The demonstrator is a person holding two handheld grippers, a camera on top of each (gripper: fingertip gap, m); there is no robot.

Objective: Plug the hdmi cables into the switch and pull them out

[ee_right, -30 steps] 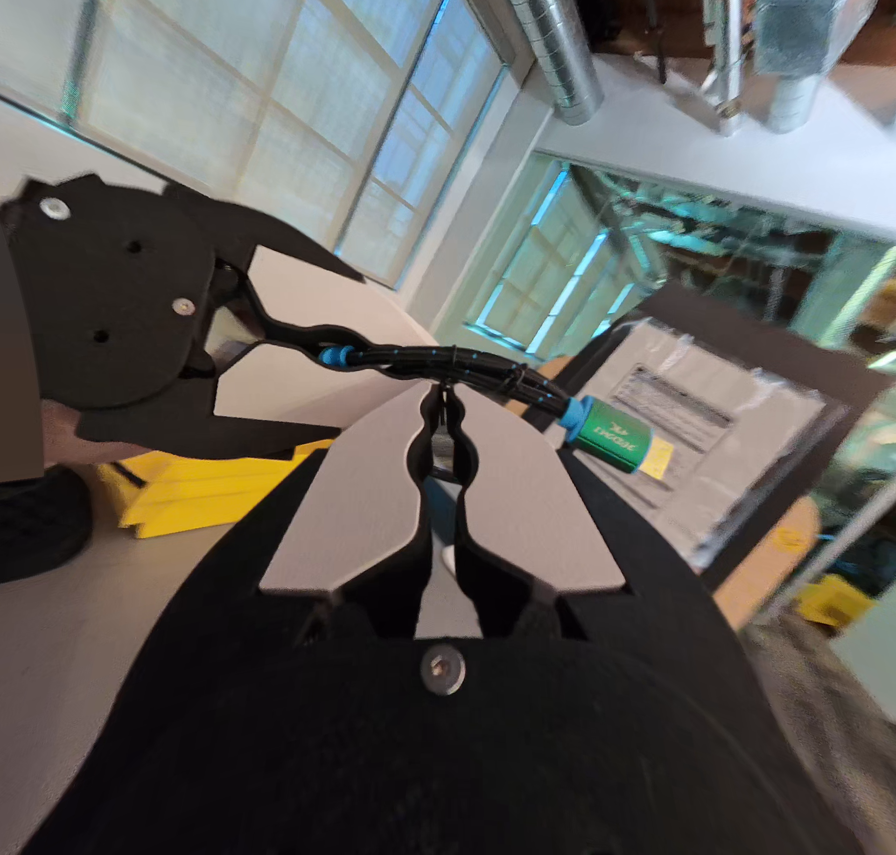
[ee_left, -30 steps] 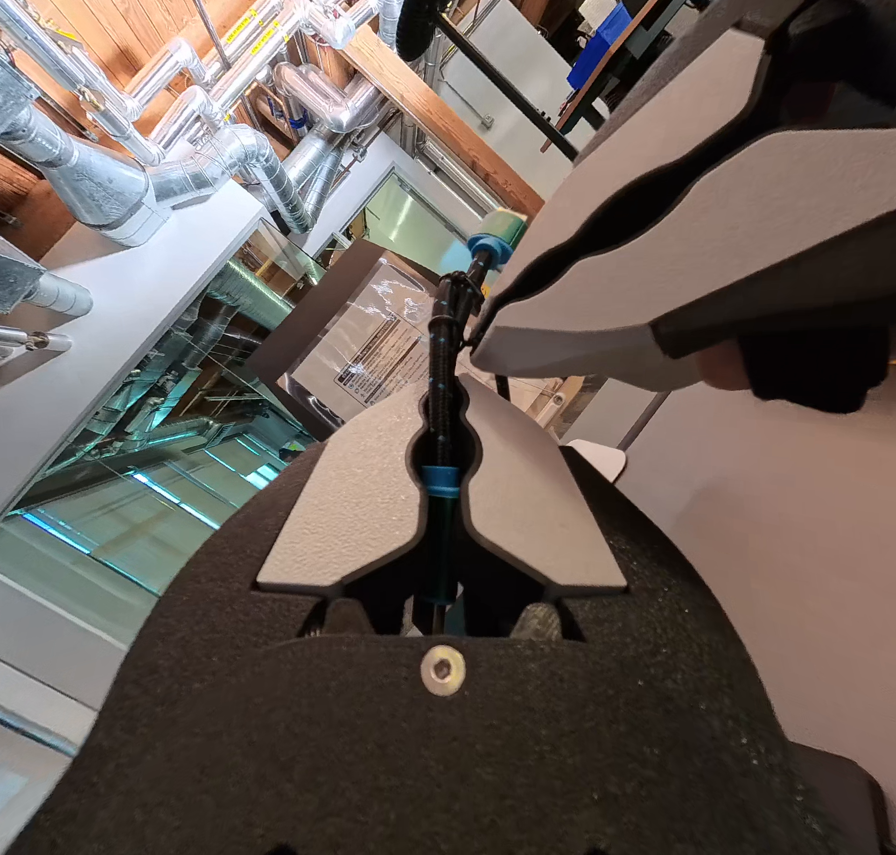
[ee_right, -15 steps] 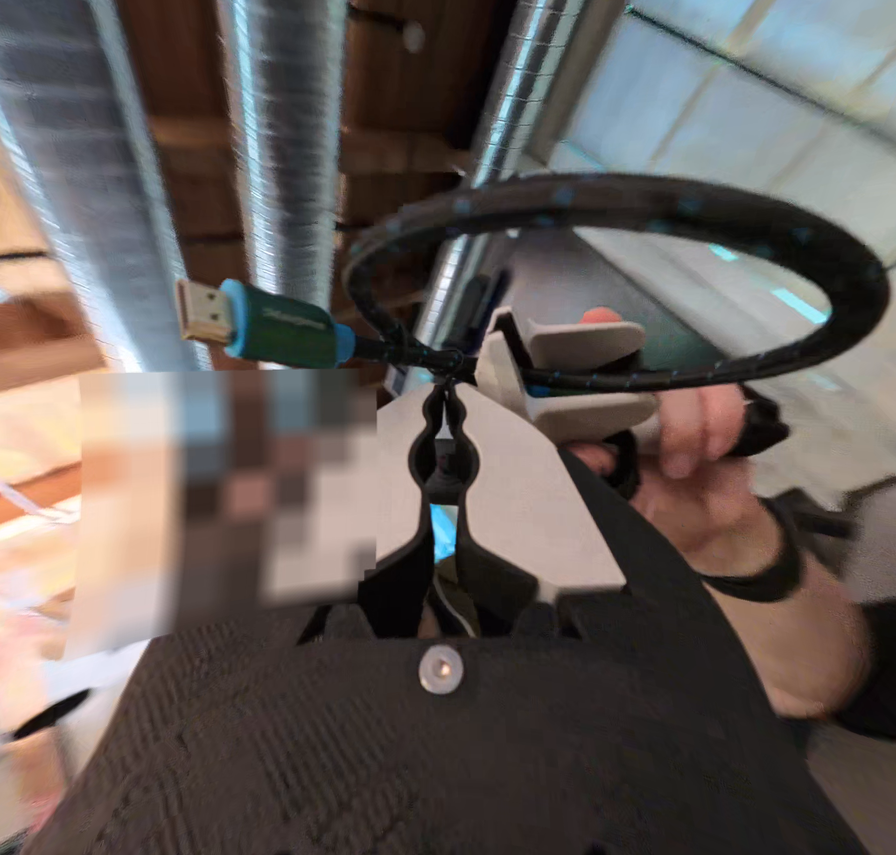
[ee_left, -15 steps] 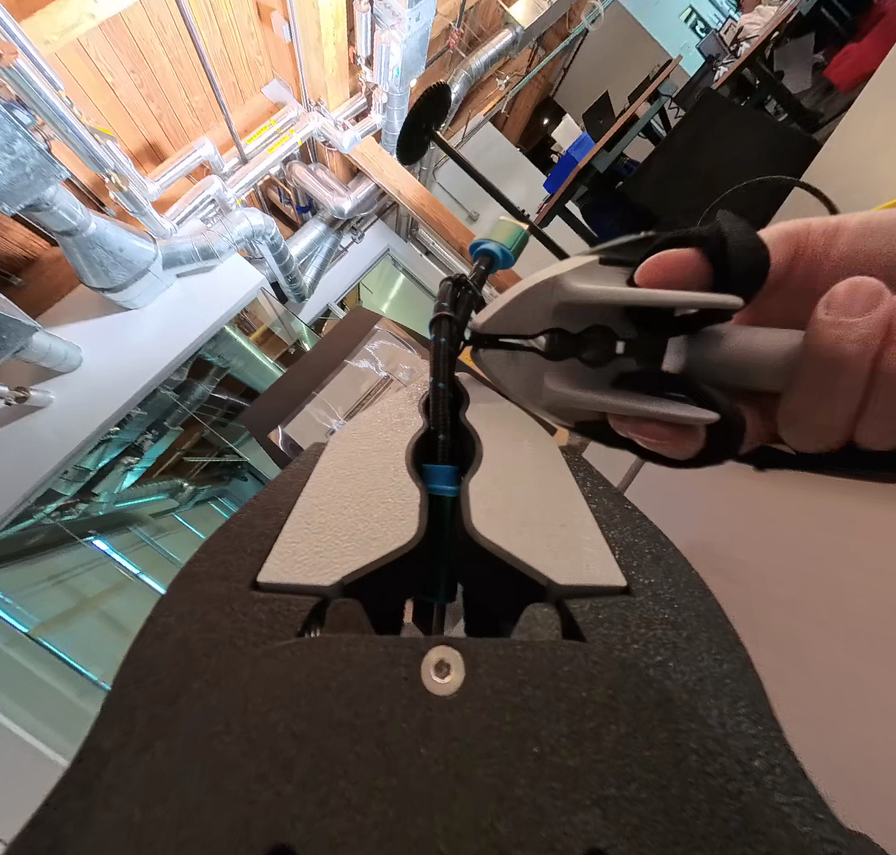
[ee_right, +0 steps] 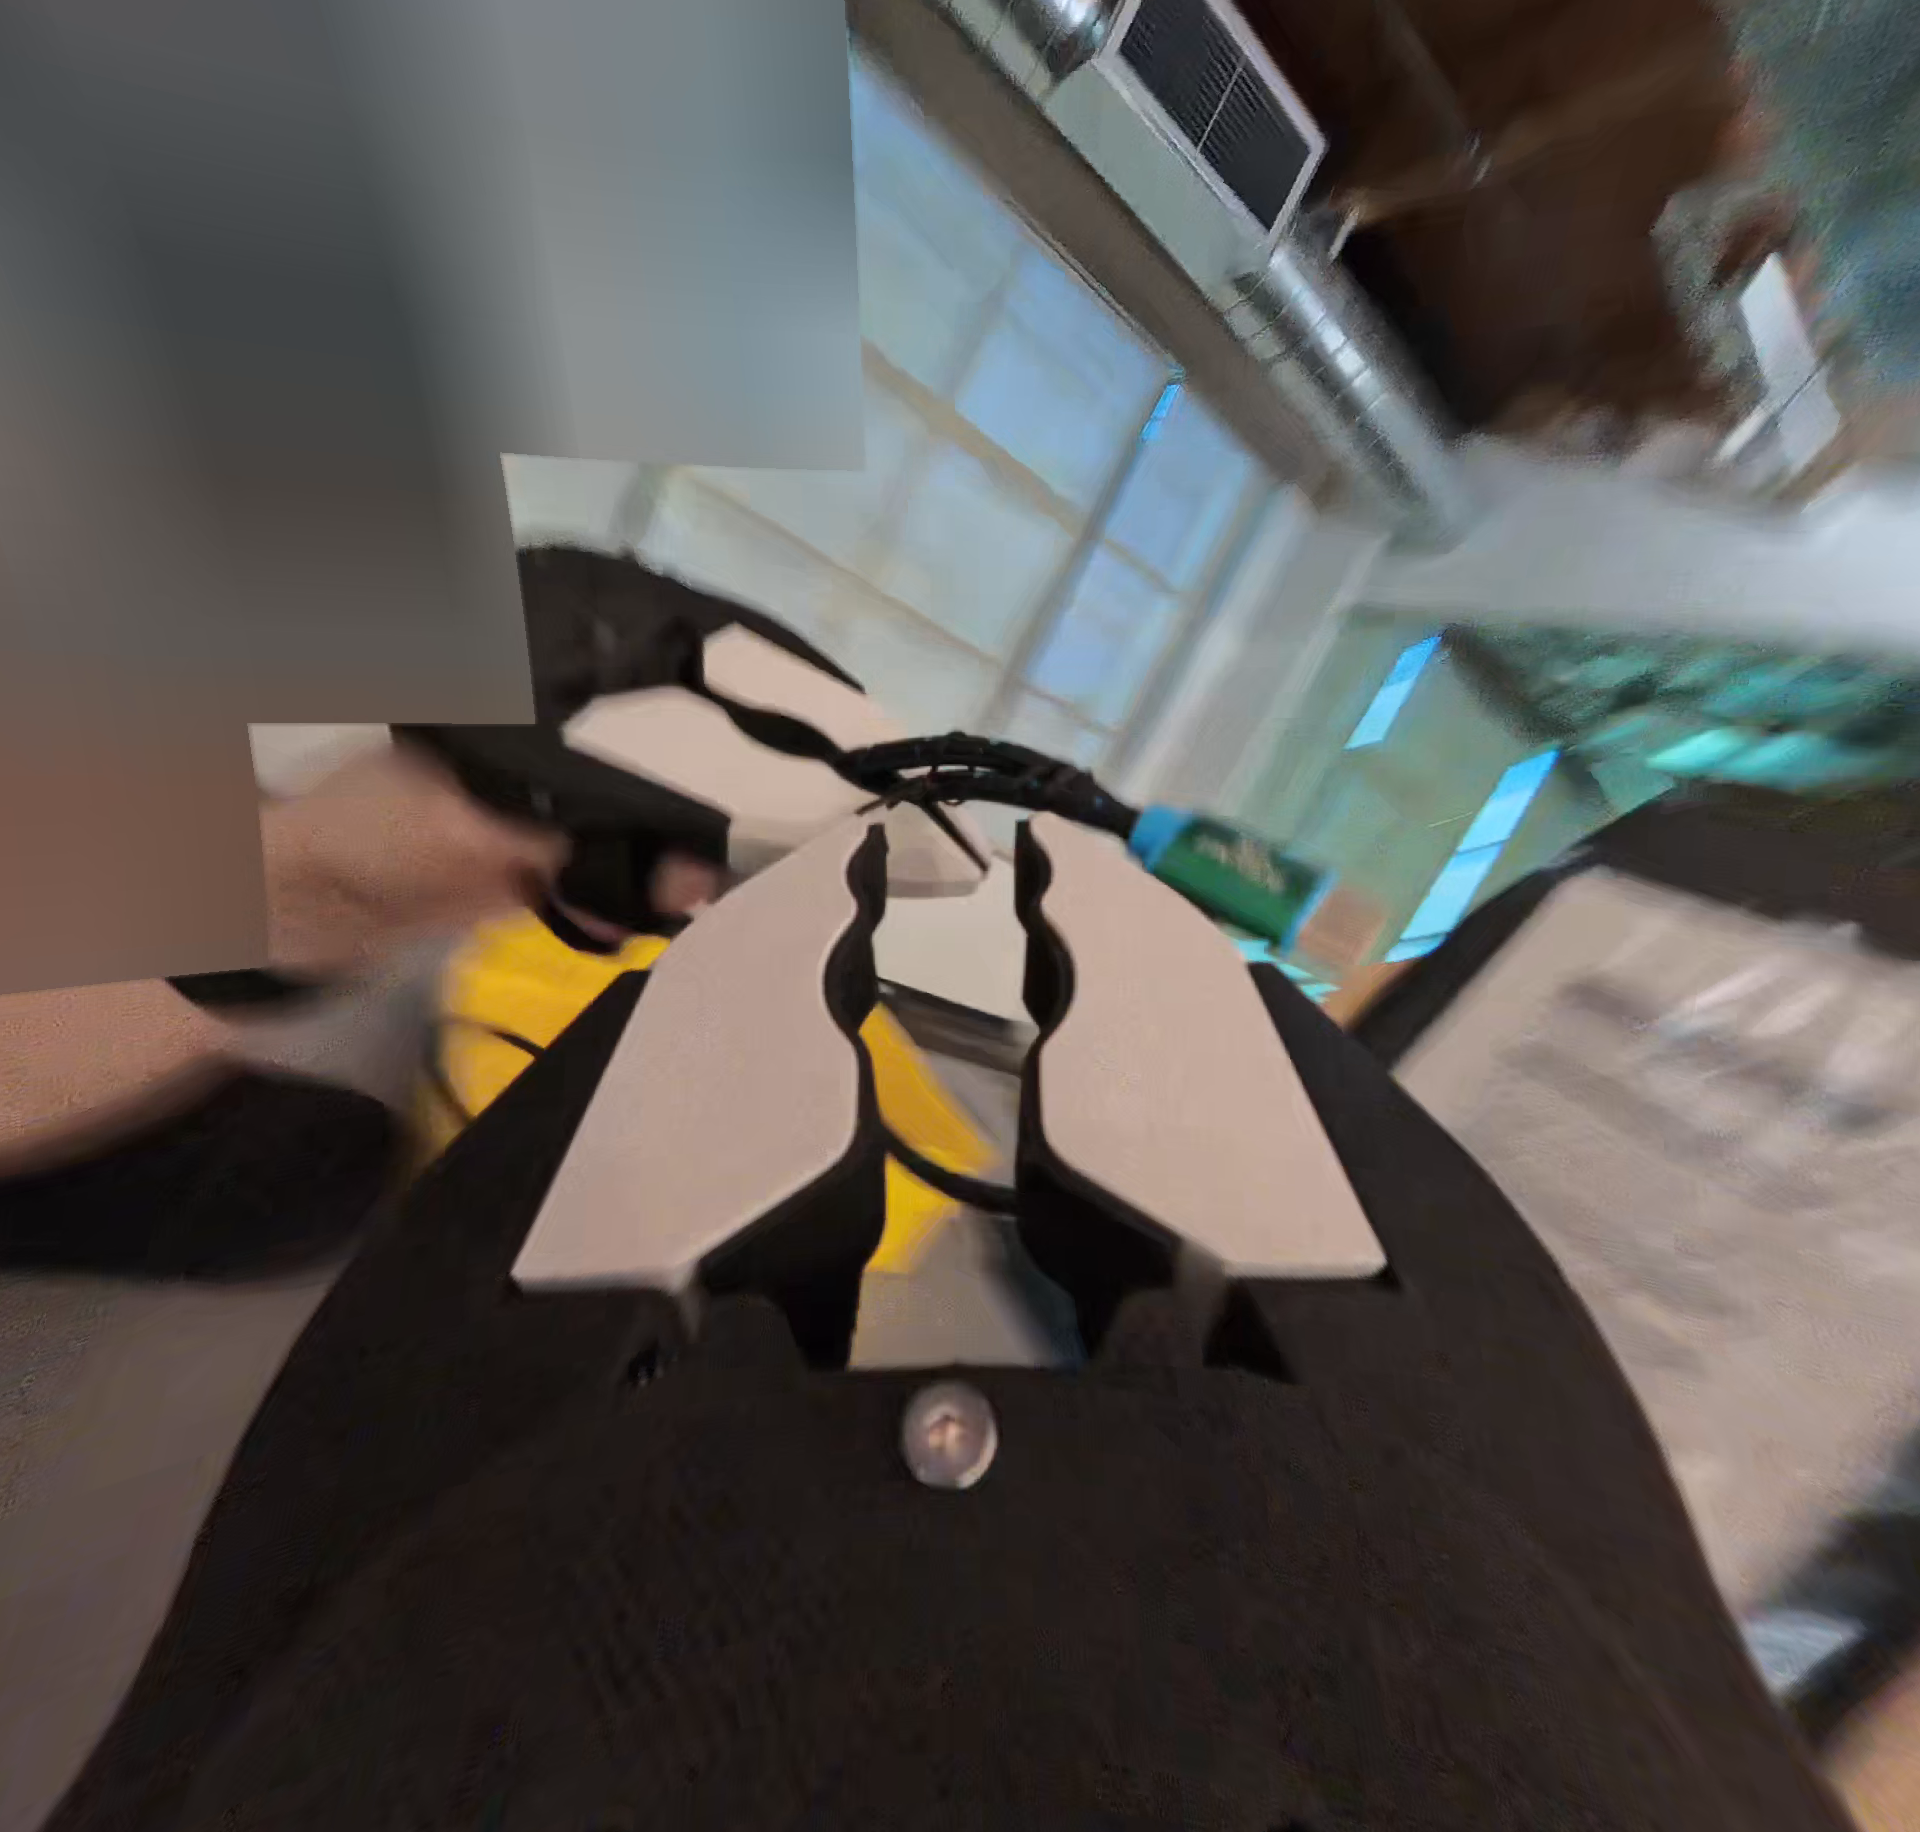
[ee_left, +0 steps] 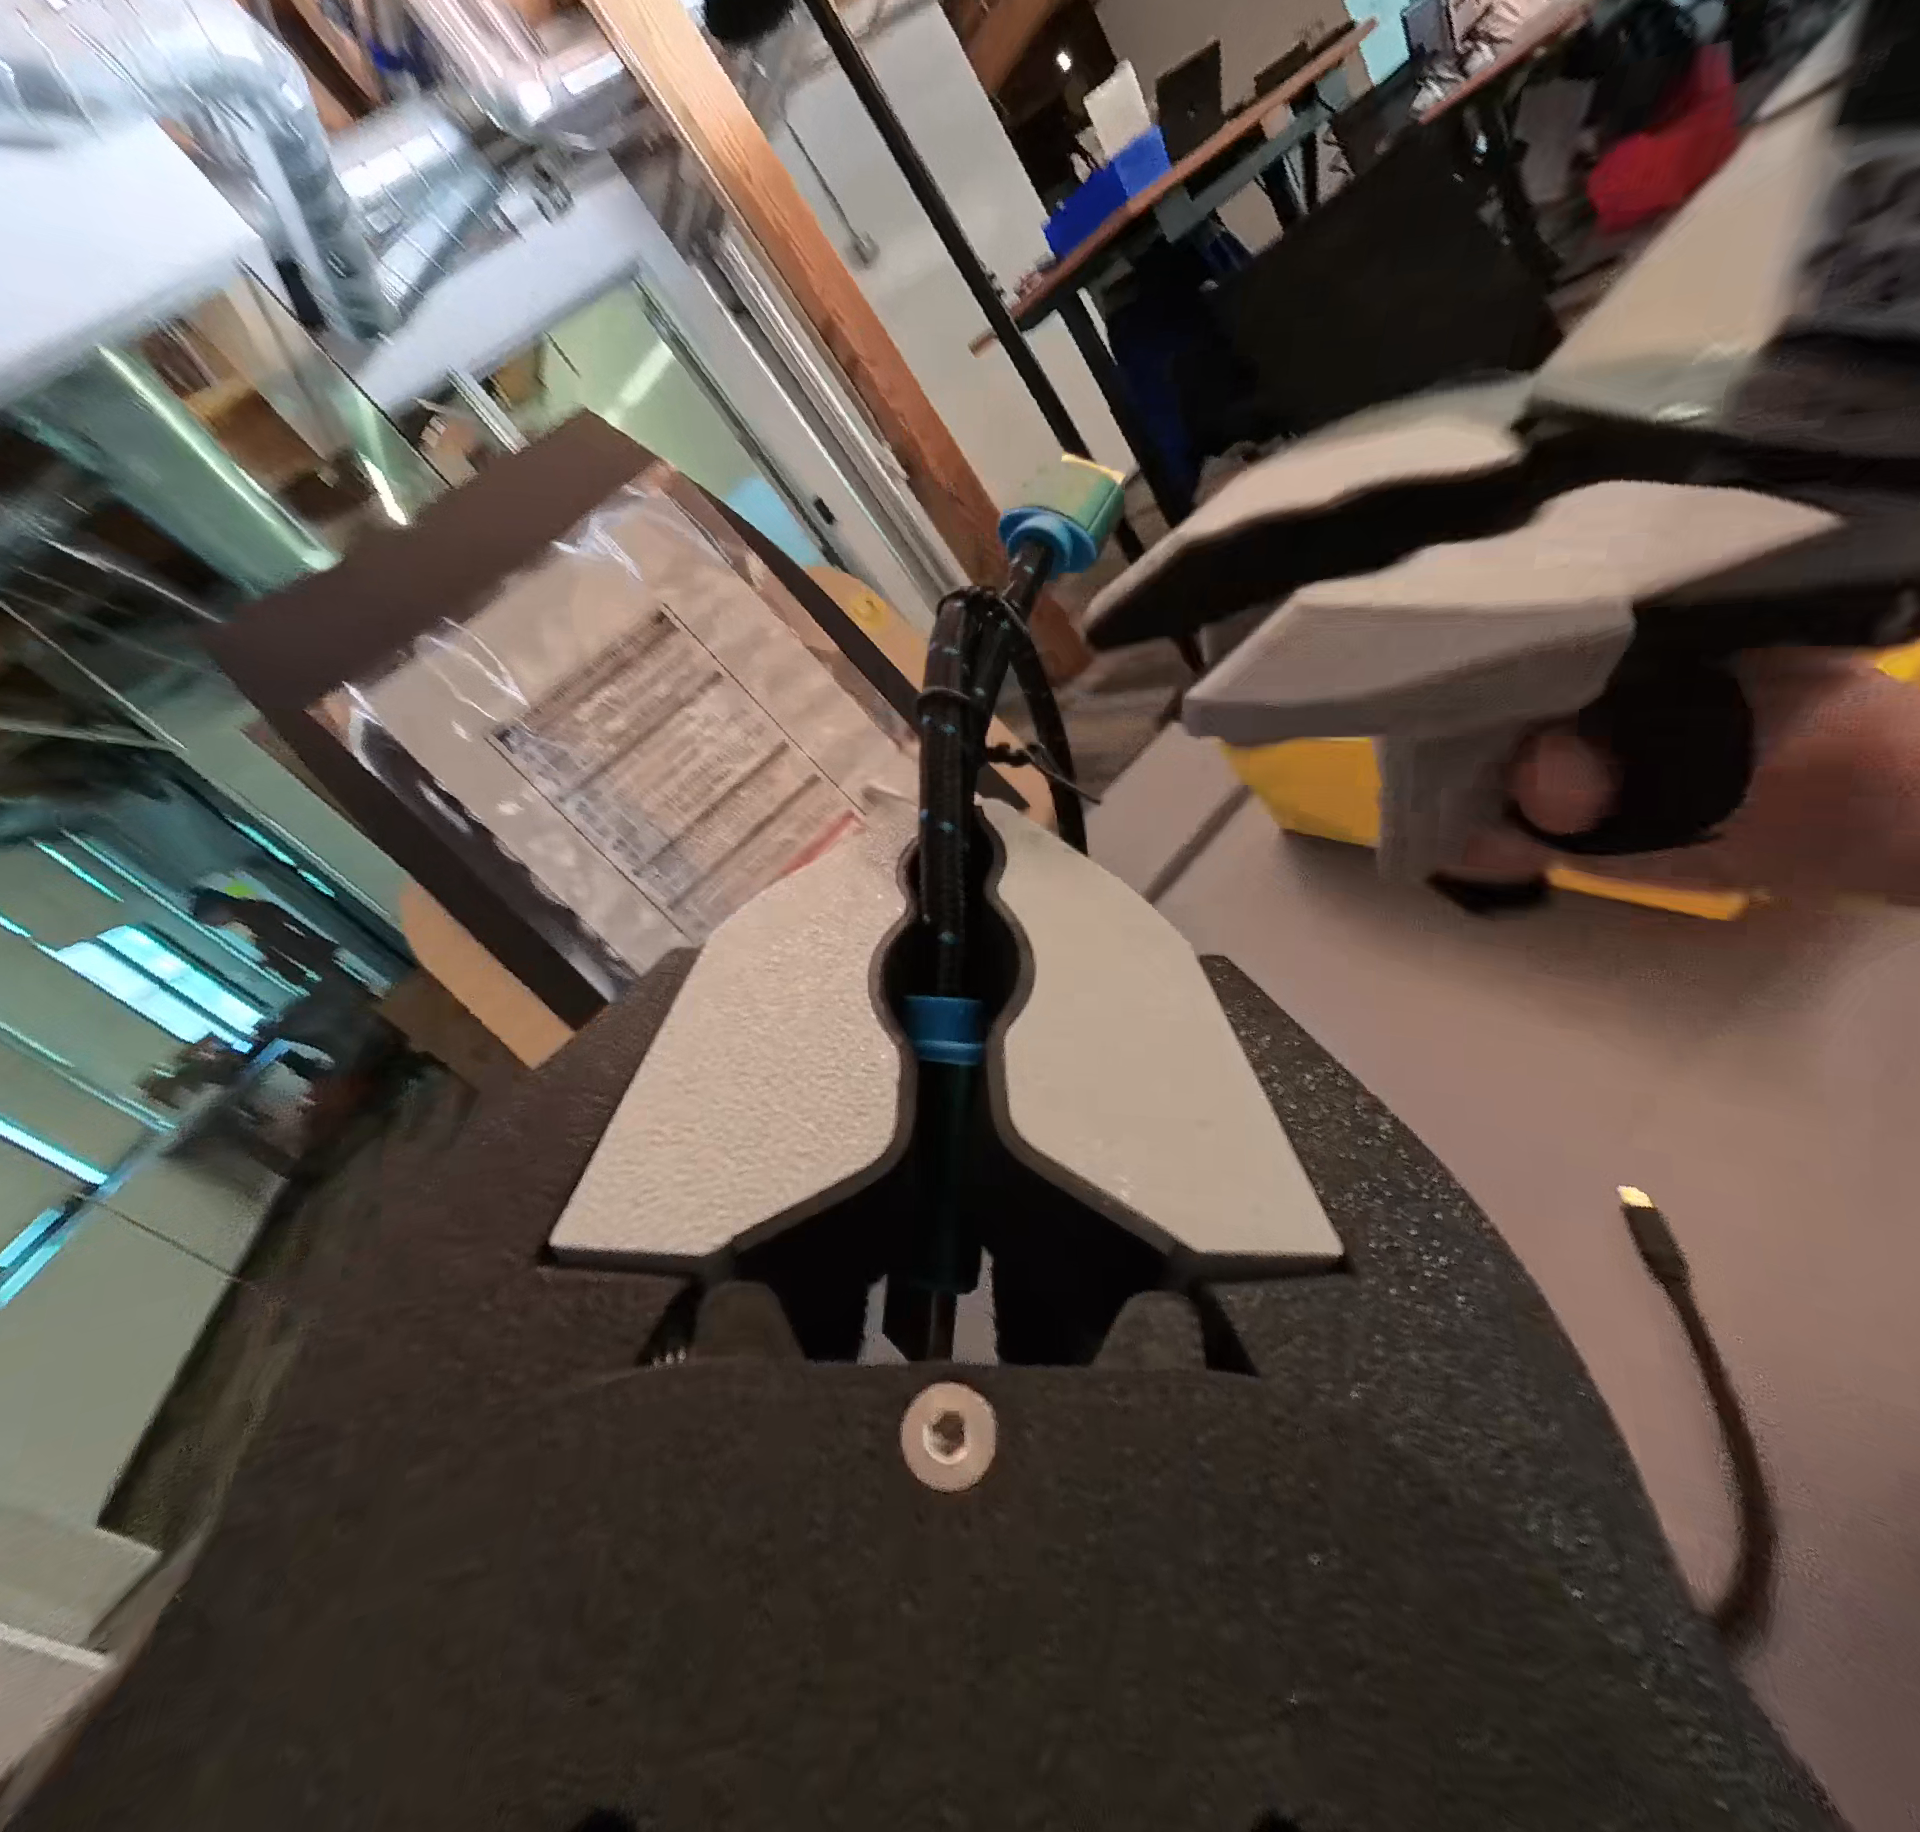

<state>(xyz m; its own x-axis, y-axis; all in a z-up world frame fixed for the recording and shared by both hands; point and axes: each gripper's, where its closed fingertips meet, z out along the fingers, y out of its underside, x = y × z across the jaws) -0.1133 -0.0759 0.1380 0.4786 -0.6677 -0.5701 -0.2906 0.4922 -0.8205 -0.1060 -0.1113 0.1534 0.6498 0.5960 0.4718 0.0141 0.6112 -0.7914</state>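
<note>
black braided cable [ee_left: 940,826] with blue flecks is running up between the left gripper [ee_left: 948,883] jaws, which are pinching it closed in their notches, a blue band of the cable sitting in the wider notch. the cable is bundled with a thin tie and is ending in a green plug with a blue collar [ee_left: 1060,520], held up in the air and pointing far away. to the right of it the right gripper [ee_left: 1153,655] is hovering near the plug without touching it; in the right wrist view its jaws are standing apart with nothing between them, the bundle [ee_right: 966,759] and plug [ee_right: 1226,873] lying just beyond the tips.

the step in hand seems to be preparing the cable, still tied, before any plugging. the switch is not showing in either view, so nothing is plugged in that i can see. the next move probably calls for the right gripper taking the tie or the plug body while the left is keeping its pinch.

far right on the grey table [ee_left: 1507,1107] a second thin black cable [ee_left: 1704,1367] with a small gold tip is lying loose. a yellow thing [ee_left: 1309,785] is sitting beyond the right gripper; i cannot tell if it is a container or what is in it.
</note>
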